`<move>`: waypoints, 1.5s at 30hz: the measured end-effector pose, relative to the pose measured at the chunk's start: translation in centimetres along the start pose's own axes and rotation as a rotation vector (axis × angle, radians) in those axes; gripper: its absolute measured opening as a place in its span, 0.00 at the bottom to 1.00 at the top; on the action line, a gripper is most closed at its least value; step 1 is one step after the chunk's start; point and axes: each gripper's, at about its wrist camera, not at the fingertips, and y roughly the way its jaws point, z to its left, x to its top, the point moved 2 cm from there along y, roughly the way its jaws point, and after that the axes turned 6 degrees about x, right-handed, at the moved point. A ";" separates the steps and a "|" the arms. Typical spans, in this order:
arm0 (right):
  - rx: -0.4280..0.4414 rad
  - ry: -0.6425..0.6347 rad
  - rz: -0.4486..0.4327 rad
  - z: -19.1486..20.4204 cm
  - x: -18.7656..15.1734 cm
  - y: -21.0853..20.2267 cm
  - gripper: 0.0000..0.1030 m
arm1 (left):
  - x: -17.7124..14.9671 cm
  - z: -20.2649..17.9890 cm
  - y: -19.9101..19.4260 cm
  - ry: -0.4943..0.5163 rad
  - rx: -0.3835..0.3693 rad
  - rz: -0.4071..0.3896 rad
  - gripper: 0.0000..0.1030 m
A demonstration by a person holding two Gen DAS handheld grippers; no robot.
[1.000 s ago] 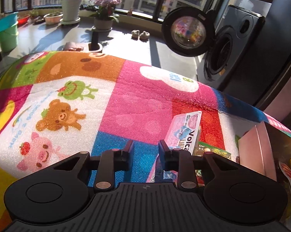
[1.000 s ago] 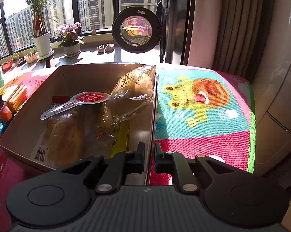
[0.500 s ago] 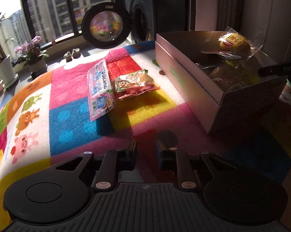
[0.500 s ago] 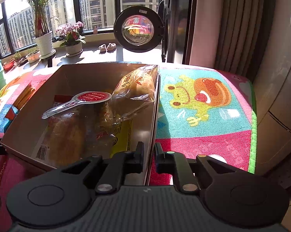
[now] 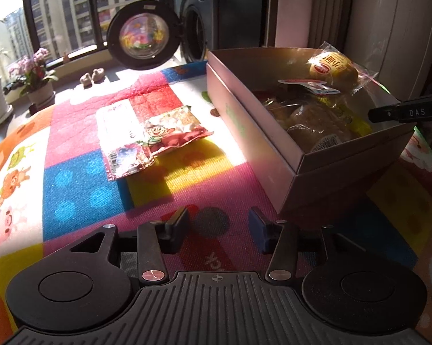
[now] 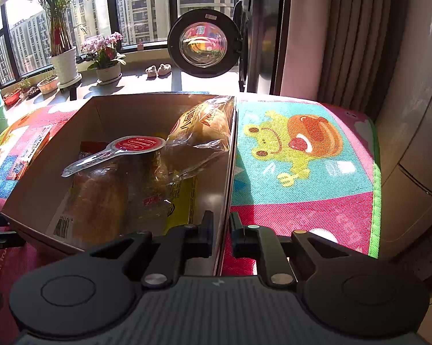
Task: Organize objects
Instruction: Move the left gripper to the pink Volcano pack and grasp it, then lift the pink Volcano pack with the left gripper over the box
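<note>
Box (image 6: 57, 172): open, on the mat (image 5: 80, 184); holds bagged buns (image 6: 198, 126), a red-lidded packet (image 6: 135, 145) and a yellow pack (image 6: 181, 198).
Loose snacks: two packets (image 5: 147, 135) lie overlapping on the mat, left of the box.
Left gripper (image 5: 218, 227): jaws opening, nothing between them, above the mat.
Right gripper (image 6: 221, 230): clamped on the box's right wall.
Hard to see: lower box contents, shadowed under wrappers.

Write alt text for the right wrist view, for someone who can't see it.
The right tool is shut on the right wall of an open box holding wrapped buns. The box sits on a cartoon mat by a sunny window.
</note>
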 end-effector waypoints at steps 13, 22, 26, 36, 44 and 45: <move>0.009 0.006 0.001 0.1 -0.2 -0.1 0.14 | 4.5 5.0 -1.9 -0.221 0.196 -0.112 0.49; 0.008 0.006 0.003 0.1 -0.1 -0.1 0.14 | 8.2 8.4 6.3 -0.337 0.227 0.008 0.51; 0.008 0.006 0.004 0.1 -0.2 -0.2 0.14 | 7.9 8.6 7.5 -0.349 0.247 -0.015 0.54; 0.008 0.007 0.004 0.1 -0.1 -0.2 0.15 | 6.9 8.8 7.5 -0.387 0.224 -0.041 0.54; 0.001 -0.004 0.005 0.3 0.1 -0.1 0.15 | 4.4 7.8 5.0 -0.291 0.159 -0.051 0.47; -0.005 -0.013 0.003 0.4 0.2 0.0 0.15 | 3.9 7.7 4.4 -0.281 0.171 -0.053 0.47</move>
